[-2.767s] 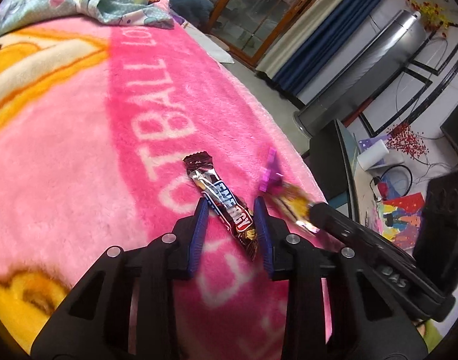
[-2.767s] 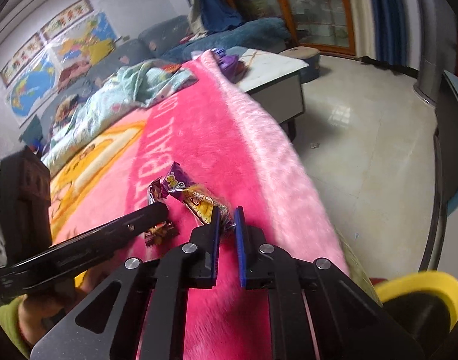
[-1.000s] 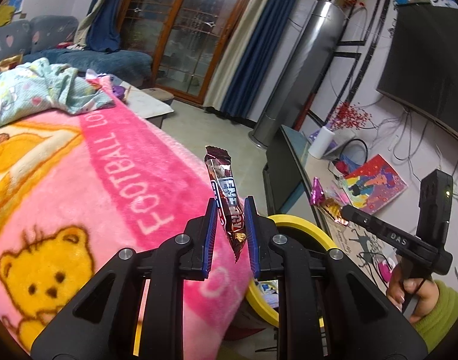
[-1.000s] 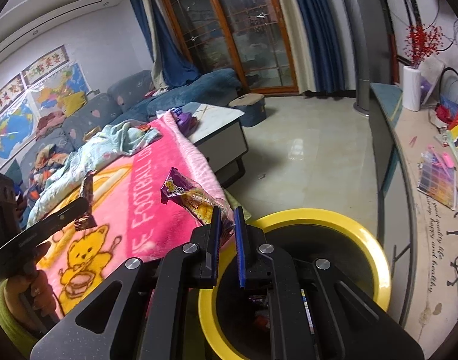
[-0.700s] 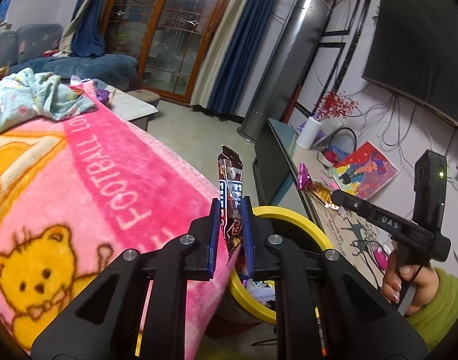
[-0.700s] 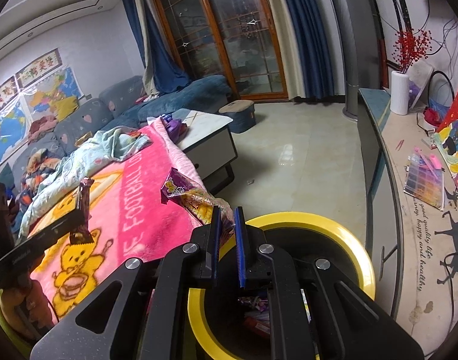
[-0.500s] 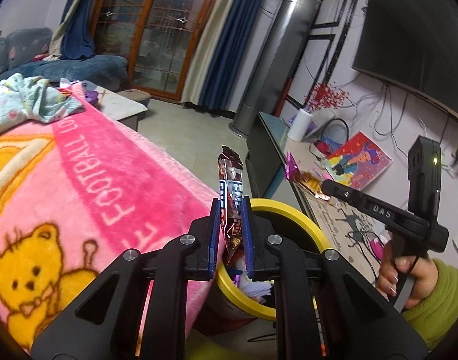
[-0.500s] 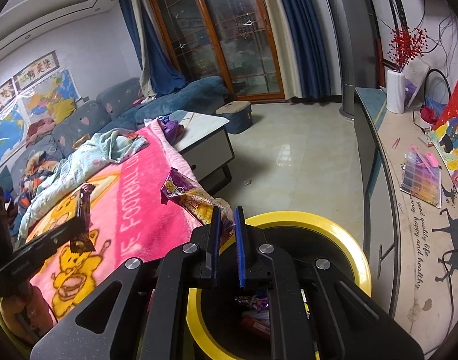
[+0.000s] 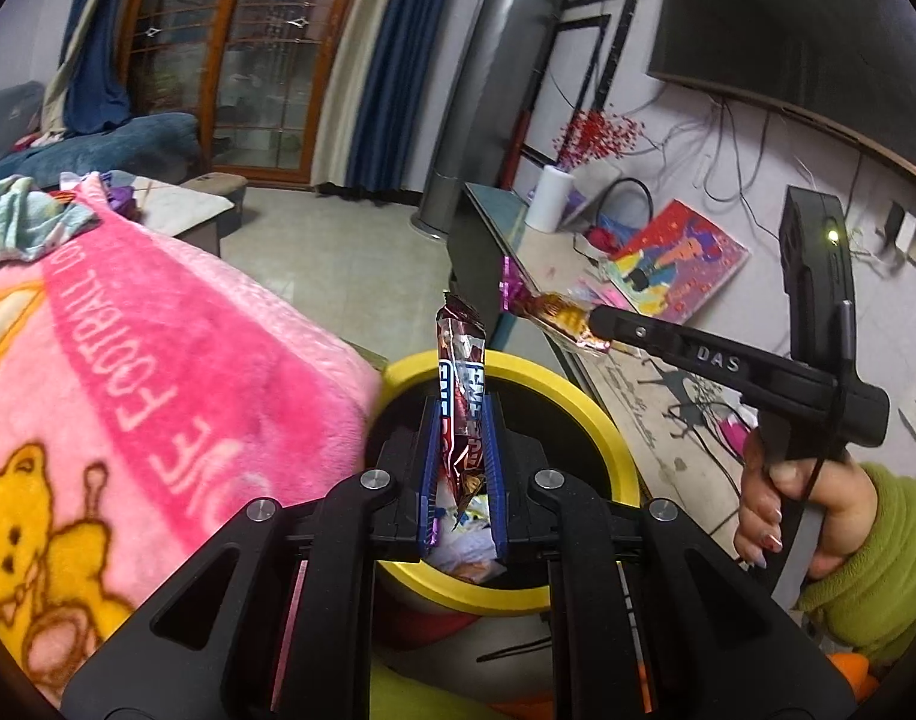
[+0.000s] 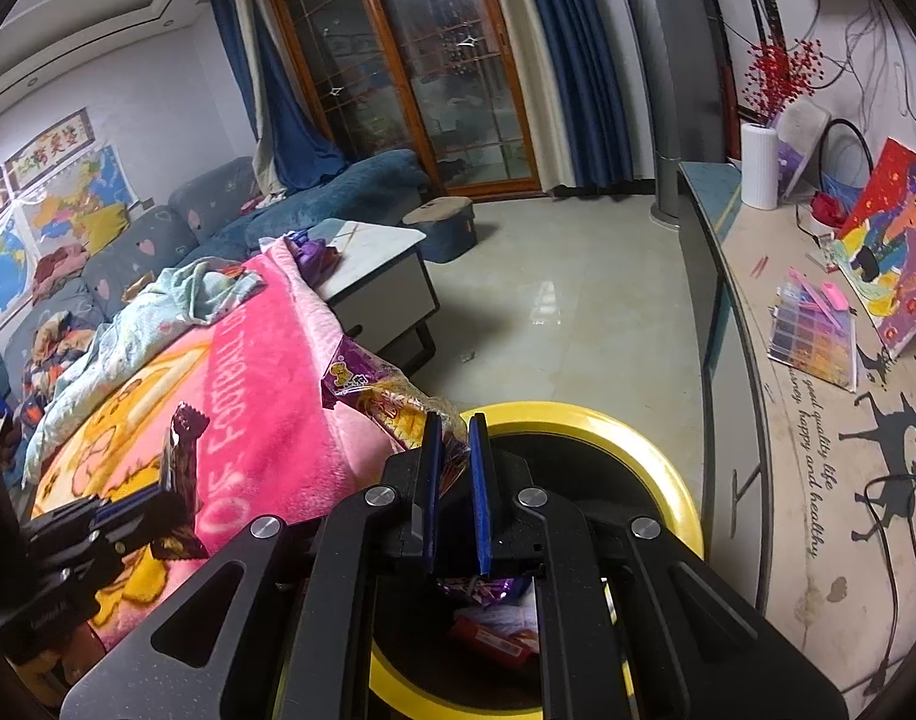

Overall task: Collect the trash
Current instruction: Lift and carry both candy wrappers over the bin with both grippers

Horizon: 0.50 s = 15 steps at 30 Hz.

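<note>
Both claws clamped: left gripper on bar, right gripper on wrapper; bin at 6 o'clock below both.

Bin rim yellow, inside black; blanket pink, yellow bear print; candy wrapper brown, blue lettering.

The left claw points forward and downward, its blue pads clamped on a brown candy wrapper that stands upright between them. The right claw tilts down likewise, nipping a purple snack wrapper. A right hand in a green sleeve grips its handle.
</note>
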Tool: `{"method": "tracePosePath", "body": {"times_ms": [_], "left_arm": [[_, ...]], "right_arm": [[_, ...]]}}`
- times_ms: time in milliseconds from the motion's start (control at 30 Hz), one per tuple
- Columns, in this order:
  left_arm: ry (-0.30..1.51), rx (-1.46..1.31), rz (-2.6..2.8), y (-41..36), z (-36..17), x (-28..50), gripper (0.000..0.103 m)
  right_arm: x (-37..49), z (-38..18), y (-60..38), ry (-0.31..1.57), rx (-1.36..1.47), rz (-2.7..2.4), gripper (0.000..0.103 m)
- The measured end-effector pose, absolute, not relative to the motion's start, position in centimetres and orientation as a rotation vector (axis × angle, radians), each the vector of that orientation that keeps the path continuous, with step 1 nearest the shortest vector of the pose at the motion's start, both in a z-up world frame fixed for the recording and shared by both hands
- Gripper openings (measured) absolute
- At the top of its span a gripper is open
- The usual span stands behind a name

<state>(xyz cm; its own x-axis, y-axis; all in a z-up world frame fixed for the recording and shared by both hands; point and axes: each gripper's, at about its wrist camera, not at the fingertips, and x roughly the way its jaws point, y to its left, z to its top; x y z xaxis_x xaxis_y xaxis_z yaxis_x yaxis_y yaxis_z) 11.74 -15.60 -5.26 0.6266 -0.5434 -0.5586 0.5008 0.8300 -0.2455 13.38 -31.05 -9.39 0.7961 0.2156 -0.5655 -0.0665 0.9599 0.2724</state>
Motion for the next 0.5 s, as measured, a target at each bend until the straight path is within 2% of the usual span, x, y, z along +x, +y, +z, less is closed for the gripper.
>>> {"method": "tracePosePath", "body": {"times_ms": [500], "left_arm": [[0.702,0.002,-0.68,-18.7,-7.3,11.0,0.009]], "right_arm": [[13.4,-12.1,-33.4,0.685,0.269,0.078,0.009]]}}
